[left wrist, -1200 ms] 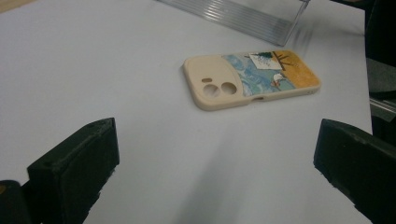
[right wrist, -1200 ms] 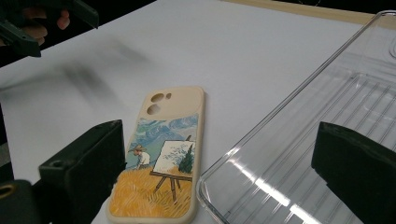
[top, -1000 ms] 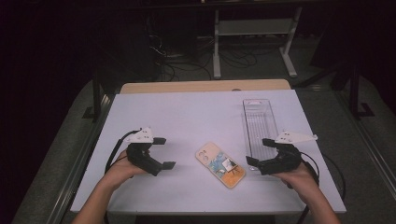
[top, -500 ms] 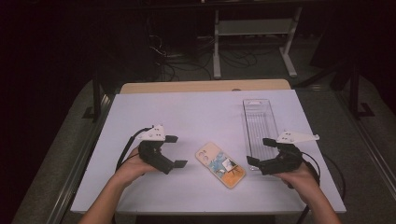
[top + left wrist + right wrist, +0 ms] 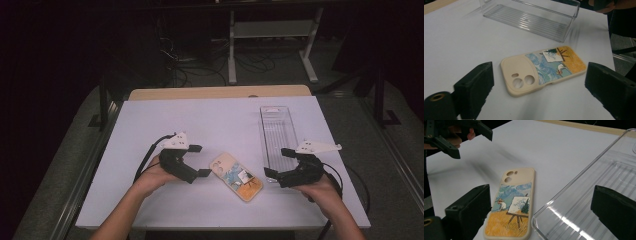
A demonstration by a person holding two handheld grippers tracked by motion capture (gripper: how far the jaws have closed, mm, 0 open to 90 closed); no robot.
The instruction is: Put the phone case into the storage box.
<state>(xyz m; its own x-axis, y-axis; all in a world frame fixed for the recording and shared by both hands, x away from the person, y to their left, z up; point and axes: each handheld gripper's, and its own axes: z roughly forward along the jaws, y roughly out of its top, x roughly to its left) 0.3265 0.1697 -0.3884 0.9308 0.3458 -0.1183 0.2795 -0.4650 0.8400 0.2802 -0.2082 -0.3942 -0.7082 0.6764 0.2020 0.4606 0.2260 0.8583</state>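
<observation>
The phone case lies flat, picture side up, on the white table, between the two grippers and just beside the near end of the clear tray. At its nine o'clock the left gripper has just been narrowing its jaws, which stand wide apart on nothing, with the case lying ahead of them. At three o'clock the right gripper gapes equally wide and empty; its gripper view cuts off the case's lower edge and most of the tray.

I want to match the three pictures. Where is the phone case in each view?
High view: phone case lies low at centre, between the two grippers.
Left gripper view: centre, ahead of the jaws.
Right gripper view: lower centre-left.
Shared landmark: the clear tray beside it.
</observation>
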